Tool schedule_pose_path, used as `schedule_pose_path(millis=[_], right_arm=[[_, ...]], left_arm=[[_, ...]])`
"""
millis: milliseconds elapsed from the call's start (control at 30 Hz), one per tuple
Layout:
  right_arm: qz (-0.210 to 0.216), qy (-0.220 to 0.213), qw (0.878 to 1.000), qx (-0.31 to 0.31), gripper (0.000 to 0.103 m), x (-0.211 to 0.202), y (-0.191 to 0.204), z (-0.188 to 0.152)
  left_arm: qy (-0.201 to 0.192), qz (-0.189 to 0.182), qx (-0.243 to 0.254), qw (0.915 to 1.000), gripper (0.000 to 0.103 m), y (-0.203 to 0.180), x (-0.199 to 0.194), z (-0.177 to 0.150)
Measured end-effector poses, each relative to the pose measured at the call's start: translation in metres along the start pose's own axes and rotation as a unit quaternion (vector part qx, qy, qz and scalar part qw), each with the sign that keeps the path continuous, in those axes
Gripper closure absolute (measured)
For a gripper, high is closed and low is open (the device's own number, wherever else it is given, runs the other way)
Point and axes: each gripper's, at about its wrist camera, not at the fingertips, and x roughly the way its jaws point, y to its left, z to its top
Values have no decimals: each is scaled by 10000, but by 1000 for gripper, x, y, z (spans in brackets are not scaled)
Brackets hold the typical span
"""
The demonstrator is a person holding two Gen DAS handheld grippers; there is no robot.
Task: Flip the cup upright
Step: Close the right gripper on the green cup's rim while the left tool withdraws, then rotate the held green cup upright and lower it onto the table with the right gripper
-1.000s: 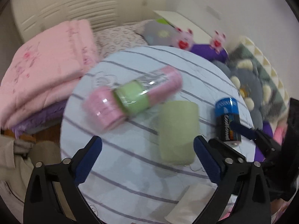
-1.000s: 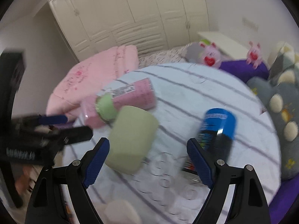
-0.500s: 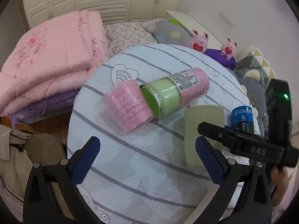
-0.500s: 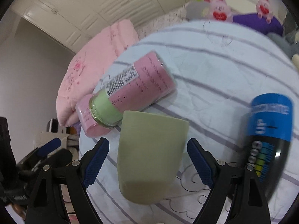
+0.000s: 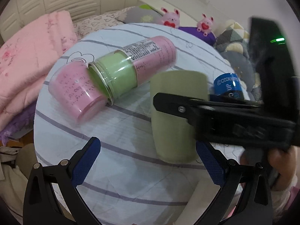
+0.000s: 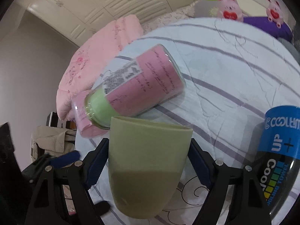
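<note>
A pale green cup [image 6: 148, 161] lies on its side on the striped bedcover; it also shows in the left wrist view [image 5: 174, 123]. My right gripper [image 6: 148, 159] has its blue pads on both sides of the cup, close against its walls; whether they press it is unclear. In the left wrist view the right gripper's black finger [image 5: 206, 110] crosses over the cup. My left gripper [image 5: 148, 159] is open and empty, held back in front of the cup.
A pink and green jar [image 5: 135, 67] and its pink lid cup [image 5: 75, 90] lie beside the green cup. A blue and black can [image 6: 277, 150] lies to the right. Folded pink quilts [image 5: 28, 60] and plush toys [image 5: 170, 19] ring the cover.
My right gripper has moved forward so the green cup now sits between its pads, which stand closer together. My left gripper has come nearer to the objects.
</note>
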Motion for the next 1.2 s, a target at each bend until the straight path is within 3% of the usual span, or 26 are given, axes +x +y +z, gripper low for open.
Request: schedule_pose_path(millis=[167,500,1033,1200], right_arm=[[-322,-495,9964,-611,21,-25,13,-5],[-737,-905,9800,-1611,21,-40,30,-32],[-607,-1000,9775,-1752,19,-52,43,-49],[-654,-1290,9725,-1823,19,-72,50,-59]], left_arm=[[-47,-128,-188,9997,0,-2,3,0],[6,421,307,9986,0,-26,11,-12],[-274,692,340,9966,0,-33,-6,-24],[-535,683,446,9952,0,-41,-21,-28]])
